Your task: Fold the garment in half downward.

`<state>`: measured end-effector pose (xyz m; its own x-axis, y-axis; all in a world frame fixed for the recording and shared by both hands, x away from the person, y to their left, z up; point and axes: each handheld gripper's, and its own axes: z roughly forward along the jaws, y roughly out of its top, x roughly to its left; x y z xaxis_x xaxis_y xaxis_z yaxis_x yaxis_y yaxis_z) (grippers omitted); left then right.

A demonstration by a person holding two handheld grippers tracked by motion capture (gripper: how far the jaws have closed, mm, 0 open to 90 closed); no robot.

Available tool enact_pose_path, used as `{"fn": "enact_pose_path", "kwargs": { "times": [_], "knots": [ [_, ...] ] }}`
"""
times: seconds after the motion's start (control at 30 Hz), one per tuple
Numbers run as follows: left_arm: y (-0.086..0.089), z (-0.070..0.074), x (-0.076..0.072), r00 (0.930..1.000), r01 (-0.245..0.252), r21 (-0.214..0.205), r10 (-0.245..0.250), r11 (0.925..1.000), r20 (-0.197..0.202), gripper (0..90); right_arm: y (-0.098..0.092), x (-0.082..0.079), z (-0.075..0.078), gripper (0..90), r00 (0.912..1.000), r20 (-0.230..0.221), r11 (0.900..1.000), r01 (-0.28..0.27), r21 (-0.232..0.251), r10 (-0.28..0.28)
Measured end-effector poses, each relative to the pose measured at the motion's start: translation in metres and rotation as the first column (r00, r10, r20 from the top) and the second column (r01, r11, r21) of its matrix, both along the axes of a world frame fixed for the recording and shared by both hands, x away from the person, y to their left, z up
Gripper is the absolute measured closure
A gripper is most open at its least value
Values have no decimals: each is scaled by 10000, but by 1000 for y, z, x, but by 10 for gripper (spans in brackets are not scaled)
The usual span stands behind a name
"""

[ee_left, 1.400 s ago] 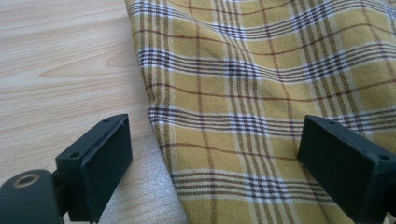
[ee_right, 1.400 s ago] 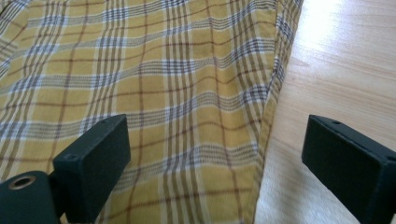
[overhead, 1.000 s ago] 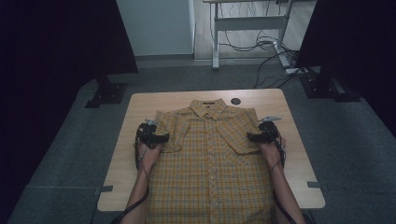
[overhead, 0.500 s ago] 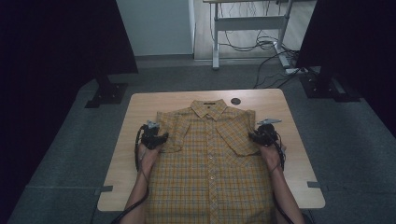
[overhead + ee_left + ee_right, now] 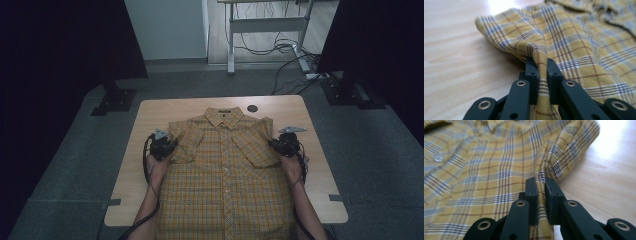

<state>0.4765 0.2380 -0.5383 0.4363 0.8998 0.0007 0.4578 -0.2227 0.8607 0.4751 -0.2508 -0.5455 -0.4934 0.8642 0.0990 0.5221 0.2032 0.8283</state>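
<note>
A yellow plaid button-up shirt (image 5: 225,175) lies face up on the wooden table (image 5: 130,190), collar toward the far edge. My left gripper (image 5: 167,146) sits at the shirt's left shoulder, shut on a pinched fold of the cloth (image 5: 540,53). At the right shoulder my right gripper (image 5: 276,144) is shut on a fold of the cloth (image 5: 542,176) too. Both folds stand up between the black jaws. The person's forearms run along the shirt's two sides.
A small dark round grommet (image 5: 252,108) sits in the table near the far edge, just beyond the collar. Dark panels on stands flank the table. A desk frame (image 5: 265,25) and loose cables (image 5: 290,50) lie on the floor behind.
Both grippers have slid slightly toward the near edge, drawing the shirt's shoulders with them. The grips on the cloth are unchanged.
</note>
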Motion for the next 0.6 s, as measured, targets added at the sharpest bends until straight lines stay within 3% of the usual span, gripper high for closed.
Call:
{"fn": "enact_pose_path", "kwargs": {
  "times": [0.33,0.6],
  "knots": [
    [7,31,-23,9974,94,-291,-73,9995,722,838,0,-27,36,815,9973,737,9999,-55,-93,61],
    [10,52,-58,9927,492,-145,-472,9987,1114,835,-4,-61,56,814,9939,1055,9994,-313,-118,323]
  ]
}}
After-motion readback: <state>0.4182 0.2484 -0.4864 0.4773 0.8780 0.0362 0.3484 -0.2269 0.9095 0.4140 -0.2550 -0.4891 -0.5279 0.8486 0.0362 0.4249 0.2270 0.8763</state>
